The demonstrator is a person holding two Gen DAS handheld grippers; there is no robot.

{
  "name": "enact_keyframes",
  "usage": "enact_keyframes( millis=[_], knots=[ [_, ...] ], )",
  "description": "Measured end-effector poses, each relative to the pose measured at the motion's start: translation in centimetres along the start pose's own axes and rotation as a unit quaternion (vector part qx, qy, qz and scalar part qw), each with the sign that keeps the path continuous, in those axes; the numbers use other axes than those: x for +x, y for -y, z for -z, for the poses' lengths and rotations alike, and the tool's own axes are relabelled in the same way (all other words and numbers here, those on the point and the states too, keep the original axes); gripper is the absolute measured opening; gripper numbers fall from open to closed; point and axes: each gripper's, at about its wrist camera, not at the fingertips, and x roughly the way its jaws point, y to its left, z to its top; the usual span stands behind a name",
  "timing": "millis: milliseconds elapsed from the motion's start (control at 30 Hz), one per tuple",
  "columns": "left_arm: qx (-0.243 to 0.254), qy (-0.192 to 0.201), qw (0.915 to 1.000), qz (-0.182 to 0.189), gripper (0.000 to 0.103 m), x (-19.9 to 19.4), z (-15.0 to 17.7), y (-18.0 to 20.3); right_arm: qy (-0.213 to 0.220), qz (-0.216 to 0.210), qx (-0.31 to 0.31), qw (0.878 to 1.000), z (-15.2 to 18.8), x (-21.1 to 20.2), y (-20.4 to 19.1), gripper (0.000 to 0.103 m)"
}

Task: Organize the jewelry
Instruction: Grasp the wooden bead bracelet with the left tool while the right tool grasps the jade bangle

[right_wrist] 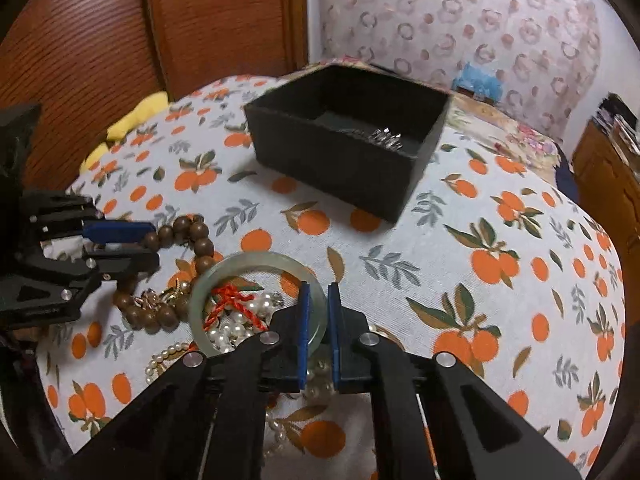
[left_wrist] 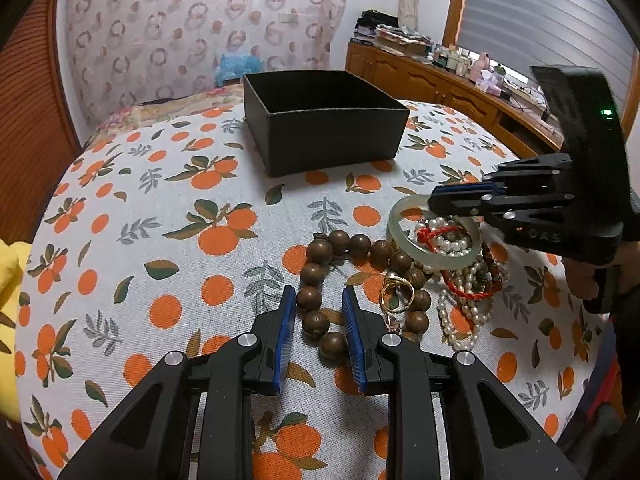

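Right wrist view shows our right gripper [right_wrist: 318, 300] with jaws clamped on the jade bangle [right_wrist: 256, 264] atop the jewelry pile; lifting may drag the red cord [right_wrist: 232, 304] and pearls [right_wrist: 240, 328]. Our left gripper [left_wrist: 319, 300] straddles the wooden beads [left_wrist: 316, 320], jaws apart, short of the black box [left_wrist: 332, 140] on the desk [left_wrist: 160, 220].

The left hand-held gripper [left_wrist: 319, 292] is showing matte black plastic arms with triangular cut-outs, round silver screw heads at the joints, and ribbed blue pads [left_wrist: 286, 320] lining its fingers. The right hand-held gripper [right_wrist: 318, 292] is wearing the same black frame, silver screws and blue pads [right_wrist: 304, 320]. Its upright black housing is glowing with a small green light, and faint raised lettering is showing on its side.
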Motion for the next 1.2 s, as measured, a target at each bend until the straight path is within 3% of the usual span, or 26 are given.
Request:
enact_keyframes(
  millis=[133,333,900,1200],
  knots=[
    [0.006,0.003,1.0,-0.001,0.012,-0.2,-0.1,0.4,0.03,0.013,-0.003,0.999,0.3,-1.7,-0.5,0.009],
    [0.002,0.037,0.9993,0.006,0.012,-2.4,-0.8,0.8,0.064,0.023,0.002,0.998,0.0,-4.0,-0.5,0.009],
    [0.026,0.104,0.9937,0.034,0.012,-6.4,-4.8,3.2,0.093,0.034,0.021,0.995,-0.9,-6.2,0.8,0.009],
    [0.038,0.13,0.9905,0.022,0.012,-7.6,-7.6,3.0,0.11,0.036,0.026,0.993,-2.1,-6.9,1.6,0.009]
  ],
)
